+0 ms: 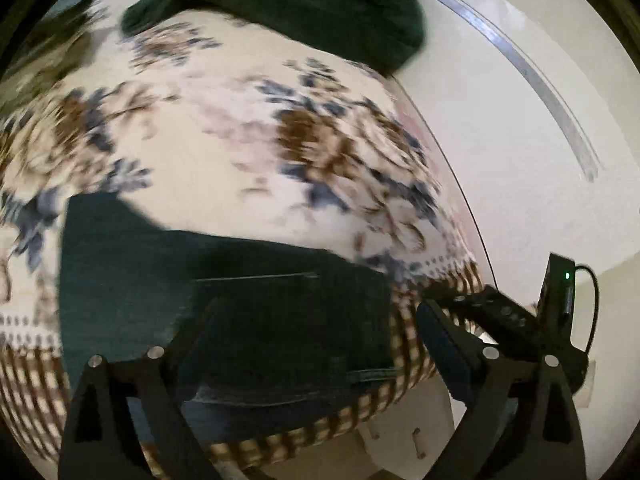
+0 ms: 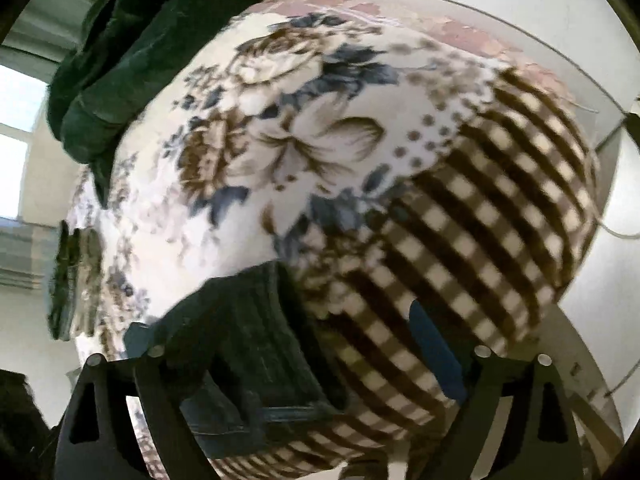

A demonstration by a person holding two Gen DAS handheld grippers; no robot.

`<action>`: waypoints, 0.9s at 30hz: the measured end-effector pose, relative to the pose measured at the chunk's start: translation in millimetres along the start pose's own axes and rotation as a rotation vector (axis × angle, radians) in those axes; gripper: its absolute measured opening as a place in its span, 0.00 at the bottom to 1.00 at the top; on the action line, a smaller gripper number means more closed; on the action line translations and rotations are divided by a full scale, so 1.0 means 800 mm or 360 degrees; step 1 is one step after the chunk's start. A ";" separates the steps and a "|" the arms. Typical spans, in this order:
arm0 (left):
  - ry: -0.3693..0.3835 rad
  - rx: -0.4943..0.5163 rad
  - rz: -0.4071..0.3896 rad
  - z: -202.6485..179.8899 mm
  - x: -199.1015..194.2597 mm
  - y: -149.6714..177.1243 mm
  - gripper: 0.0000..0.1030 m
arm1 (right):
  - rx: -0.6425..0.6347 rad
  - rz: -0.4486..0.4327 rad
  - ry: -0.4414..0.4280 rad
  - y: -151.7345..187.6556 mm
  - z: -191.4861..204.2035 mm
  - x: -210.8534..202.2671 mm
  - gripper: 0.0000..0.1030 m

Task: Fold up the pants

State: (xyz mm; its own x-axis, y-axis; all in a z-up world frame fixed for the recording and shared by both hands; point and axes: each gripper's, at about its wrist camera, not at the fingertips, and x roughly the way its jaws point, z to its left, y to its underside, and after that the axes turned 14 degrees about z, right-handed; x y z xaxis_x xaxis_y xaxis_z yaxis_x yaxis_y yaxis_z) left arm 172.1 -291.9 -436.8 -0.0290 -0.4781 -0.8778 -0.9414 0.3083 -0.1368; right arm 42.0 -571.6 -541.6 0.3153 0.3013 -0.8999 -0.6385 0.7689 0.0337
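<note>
The dark blue-green pants (image 1: 224, 280) lie folded and flat on a flowered blanket (image 1: 240, 136). My left gripper (image 1: 320, 340) hovers just above them, jaws wide open, with nothing pinched; the cloth lies below the left finger (image 1: 200, 344). In the right wrist view one end of the pants (image 2: 248, 328) shows its ribbed band and a seam. My right gripper (image 2: 332, 360) stands open over that end. Its blue-padded right finger (image 2: 432, 352) is over the blanket's brown check border (image 2: 480, 240), clear of the pants.
A heap of dark green cloth (image 1: 300, 8) (image 2: 120, 60) lies at the blanket's far side. The blanket's border hangs over the edge near me. A black device with a green light and cable (image 1: 560, 292) is at the right. Pale floor (image 1: 520, 140) lies beyond.
</note>
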 end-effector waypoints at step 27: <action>0.0020 -0.0704 0.0180 0.279 0.061 -0.072 0.78 | -0.0230 0.0324 -0.0049 -0.021 0.046 0.075 0.10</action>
State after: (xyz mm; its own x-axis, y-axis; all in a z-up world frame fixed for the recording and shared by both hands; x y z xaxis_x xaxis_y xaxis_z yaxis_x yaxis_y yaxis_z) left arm 300.1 -149.8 -574.4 -0.1413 -0.4723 -0.8700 -0.9850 -0.0205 0.1711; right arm 97.0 -545.6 -580.0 0.1897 0.4606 -0.8671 -0.7843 0.6024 0.1485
